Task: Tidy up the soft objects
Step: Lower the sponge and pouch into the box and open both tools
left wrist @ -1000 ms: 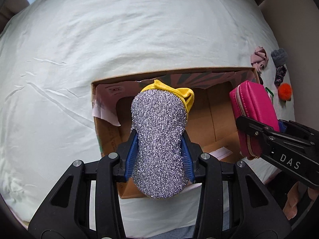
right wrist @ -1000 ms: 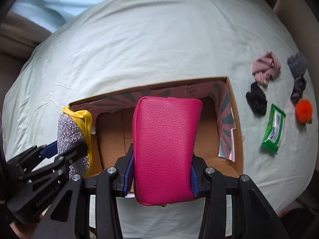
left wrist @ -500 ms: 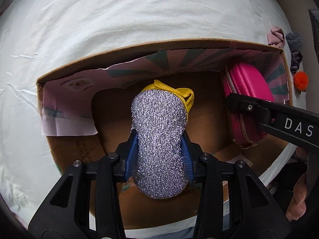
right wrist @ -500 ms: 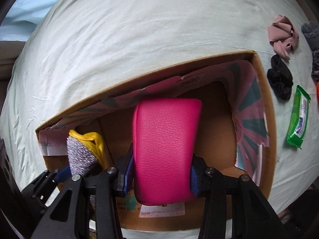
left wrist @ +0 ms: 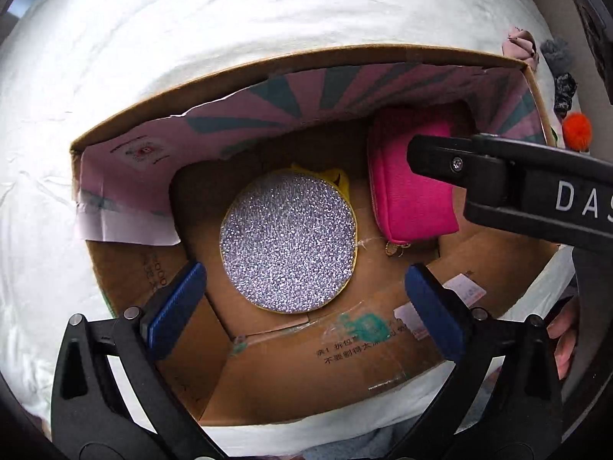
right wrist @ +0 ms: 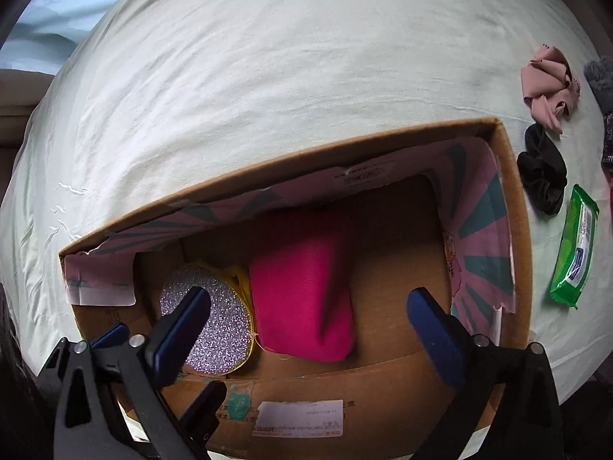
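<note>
A cardboard box point(left wrist: 291, 375) with a pink-and-teal lining lies on the white bed. On its floor lie a round silver glitter sponge with a yellow rim point(left wrist: 287, 241) and, to its right, a hot-pink pouch point(left wrist: 412, 188). Both also show in the right wrist view: the sponge point(right wrist: 220, 329) and the pouch point(right wrist: 302, 287). My left gripper point(left wrist: 304, 306) is open and empty above the sponge. My right gripper point(right wrist: 310, 326) is open and empty above the pouch. The box wall also shows in the right wrist view point(right wrist: 515, 207).
On the sheet right of the box lie a pink cloth point(right wrist: 549, 88), a black scrunchie point(right wrist: 544, 168), a green wipes pack point(right wrist: 576, 245), a grey fuzzy item point(right wrist: 599, 76) and an orange pom-pom point(left wrist: 576, 124). The right gripper's arm point(left wrist: 509, 188) crosses the left wrist view.
Both grippers have opened. The sponge and the pink pouch have dropped out of the jaws and now lie on the box floor. Both cameras sit closer over the box.
</note>
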### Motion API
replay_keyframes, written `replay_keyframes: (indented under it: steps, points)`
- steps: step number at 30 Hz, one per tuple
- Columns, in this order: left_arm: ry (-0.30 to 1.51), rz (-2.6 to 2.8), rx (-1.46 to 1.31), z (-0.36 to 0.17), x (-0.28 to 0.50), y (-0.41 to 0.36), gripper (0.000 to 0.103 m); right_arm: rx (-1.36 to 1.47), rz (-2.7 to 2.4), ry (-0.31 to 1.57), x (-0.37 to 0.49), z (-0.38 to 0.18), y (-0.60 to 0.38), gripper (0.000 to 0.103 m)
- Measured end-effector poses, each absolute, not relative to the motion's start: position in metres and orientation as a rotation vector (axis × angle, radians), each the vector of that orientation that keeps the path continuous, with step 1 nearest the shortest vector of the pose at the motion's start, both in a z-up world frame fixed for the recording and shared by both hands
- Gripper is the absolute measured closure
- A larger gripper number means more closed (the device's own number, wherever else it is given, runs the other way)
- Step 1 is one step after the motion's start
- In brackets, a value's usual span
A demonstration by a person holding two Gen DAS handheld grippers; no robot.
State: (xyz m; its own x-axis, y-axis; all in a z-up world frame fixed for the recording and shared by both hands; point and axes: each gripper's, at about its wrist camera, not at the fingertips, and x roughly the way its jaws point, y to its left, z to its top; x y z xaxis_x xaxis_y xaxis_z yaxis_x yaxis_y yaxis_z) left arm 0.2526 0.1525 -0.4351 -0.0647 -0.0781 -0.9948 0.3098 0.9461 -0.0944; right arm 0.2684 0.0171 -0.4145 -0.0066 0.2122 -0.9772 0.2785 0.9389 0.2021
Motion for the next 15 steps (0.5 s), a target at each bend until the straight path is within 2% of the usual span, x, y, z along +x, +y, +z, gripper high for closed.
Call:
replay_keyframes:
  steps: [7, 15]
  points:
    - [1.562, -0.314, 0.198, -0.419, 0.248, 0.15, 0.0, 0.407, -0.041, 1.573, 0.268, -0.398, 0.011, 0.001]
    - [1.444, -0.286, 0.192, -0.364, 0.225, 0.167, 0.0, 0.325, 0.012, 1.498, 0.236, -0.358, 0.02, 0.001]
